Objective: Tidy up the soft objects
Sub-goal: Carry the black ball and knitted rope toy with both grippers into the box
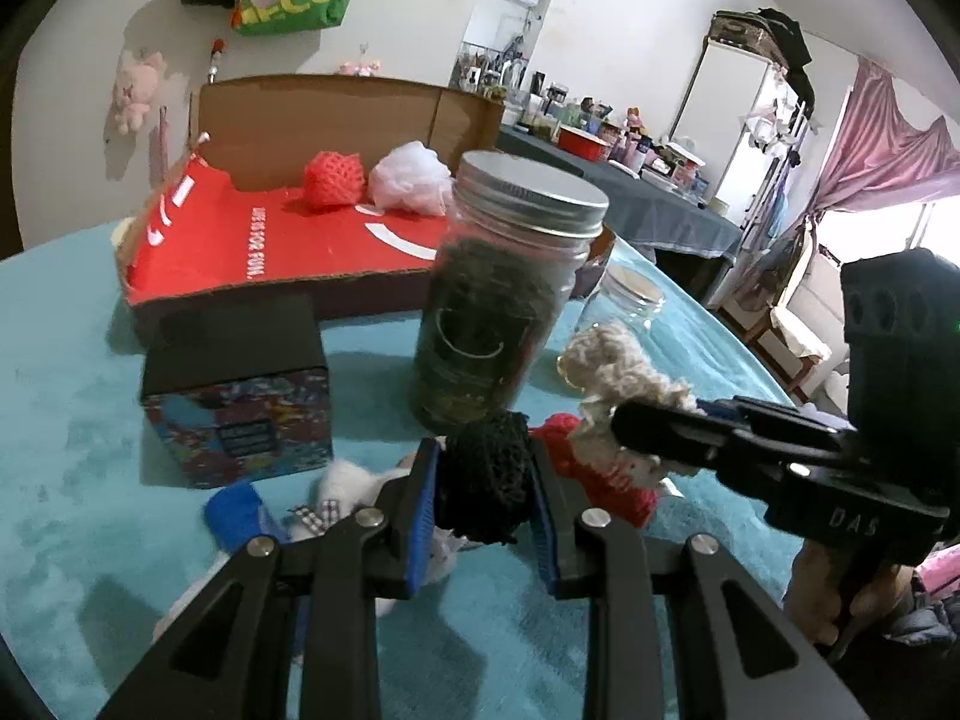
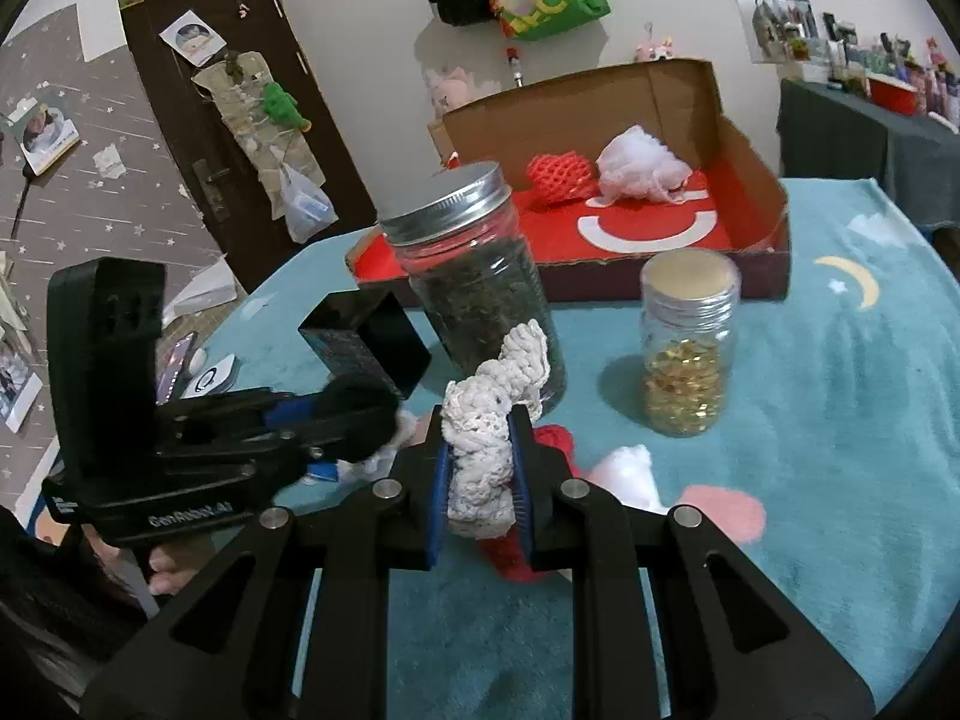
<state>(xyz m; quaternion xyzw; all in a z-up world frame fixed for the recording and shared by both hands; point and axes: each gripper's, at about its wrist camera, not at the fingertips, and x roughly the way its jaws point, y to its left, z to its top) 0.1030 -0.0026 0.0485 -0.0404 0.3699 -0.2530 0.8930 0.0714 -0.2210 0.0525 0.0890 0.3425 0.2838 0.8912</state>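
- Left gripper (image 1: 483,492) is clamped on a black mesh ball (image 1: 485,483), its blue pads pressing both sides, above the teal cover (image 1: 90,450) of the tabletop.
- Right gripper (image 2: 483,483) is squeezed tight on a cream crochet toy (image 2: 486,444), which sticks up past the fingertips; in the left view the same toy (image 1: 618,360) shows at that gripper's tip (image 1: 636,423).
- Both grippers sit close together, side by side, near the tabletop's near edge.
- Under and just behind them lie a red knit piece (image 2: 552,441), a white plush (image 1: 351,480) with a checked bow, and a blue soft item (image 1: 231,510).
- Just beyond stands a tall jar (image 1: 498,294) of dark leaves with a metal lid; to its right is a small jar (image 2: 687,348) of golden capsules.
- Left of the tall jar is a black-topped box (image 1: 237,384).
- Towards the far edge lies an open carton (image 2: 744,192) with a red floor, holding a red mesh ball (image 2: 555,177) and a white puff (image 2: 639,165), touching each other.
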